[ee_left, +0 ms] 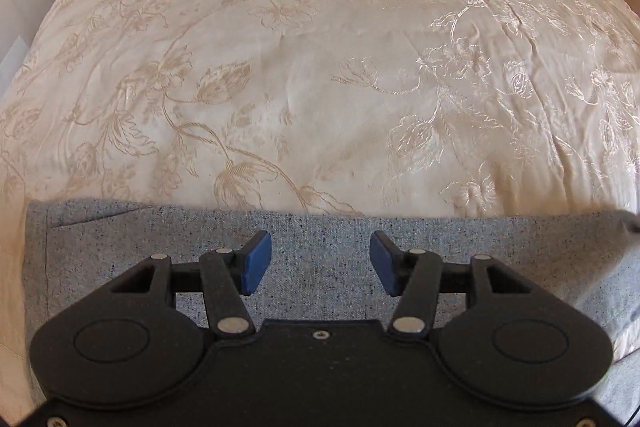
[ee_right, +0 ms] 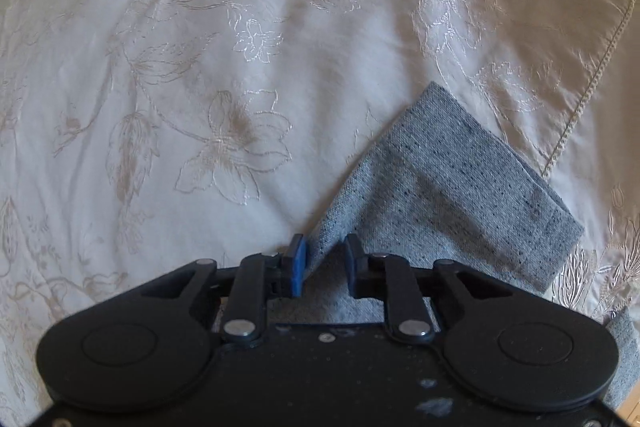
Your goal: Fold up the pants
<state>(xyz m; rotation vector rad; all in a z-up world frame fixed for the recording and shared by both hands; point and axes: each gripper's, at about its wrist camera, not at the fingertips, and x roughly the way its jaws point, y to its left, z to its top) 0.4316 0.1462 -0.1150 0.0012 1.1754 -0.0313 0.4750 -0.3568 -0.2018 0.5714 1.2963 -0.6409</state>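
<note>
left wrist view: the left tongs (ee_left: 320,263) gape wide, holding nothing, just above the grey pants (ee_left: 328,239) spread flat on the bed (ee_left: 320,47). right wrist view: the right tongs (ee_right: 325,265) stand narrow around a raised fabric edge (not quite clamped, i judge). mid-fold, probably; next, pinch firmly and carry the edge over.

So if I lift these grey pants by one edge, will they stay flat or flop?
Probably flop: the grey pants already sag and crease around the right gripper. They look like soft knit, likely light. The shiny bedspread may let them slide.
</note>
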